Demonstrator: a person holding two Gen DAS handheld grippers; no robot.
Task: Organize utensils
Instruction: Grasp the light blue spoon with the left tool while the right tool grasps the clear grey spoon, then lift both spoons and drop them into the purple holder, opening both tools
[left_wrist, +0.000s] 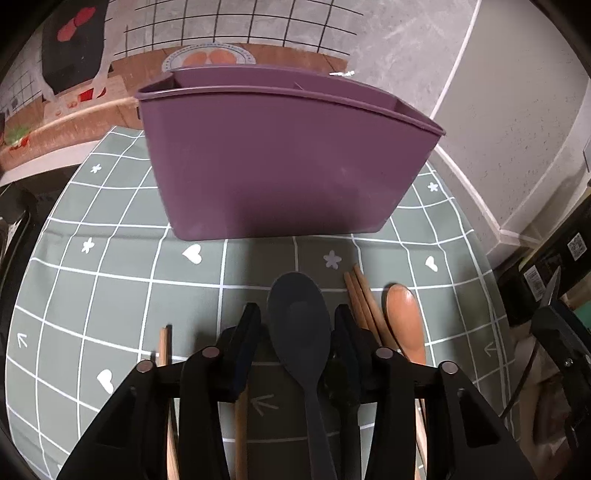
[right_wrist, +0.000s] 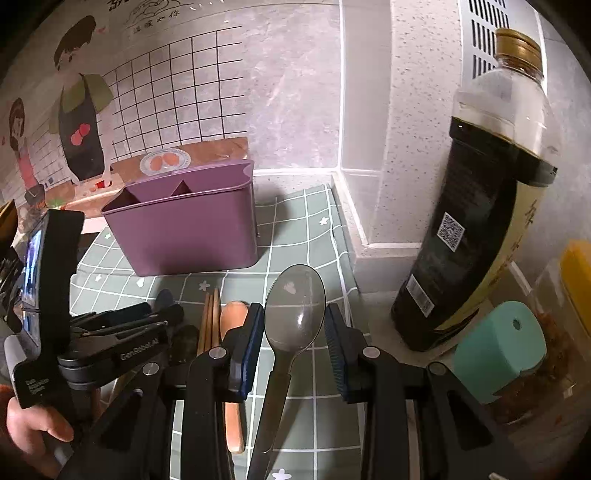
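Both grippers are at the picking-up step, each lined up over a spoon that lies on the green checked cloth (left_wrist: 92, 295) covering the worktop, with nothing yet lifted.

The left gripper (left_wrist: 297, 325) has its jaws set wide either side of the dark grey spoon (left_wrist: 299, 325), whose bowl points toward the far side and whose handle runs back under the gripper body. The pads seem to stand just clear of the bowl's edges, though from this angle contact cannot be ruled out. Just to the right lie the wooden chopsticks (left_wrist: 360, 295) and a wooden spoon (left_wrist: 404, 317), close together; another wooden stick (left_wrist: 163, 347) shows on the left.

The right gripper (right_wrist: 293, 325) is likewise spread wide around the clear plastic spoon (right_wrist: 295, 306), not gripping it as far as can be seen.

The purple utensil holder (left_wrist: 280, 162) stands upright on the far part of the cloth, straight ahead of the left gripper and divided into compartments; it looks empty from here. A dark sauce bottle (right_wrist: 476, 221) and a teal block (right_wrist: 498, 354) stand to the right, off the cloth.

Next, each pair of jaws should close lower on its spoon, ideally on the neck or handle rather than the rounded bowl, then lift, tip the spoon upright and lower it into a compartment. The left side needs care not to drag the neighbouring chopsticks along.
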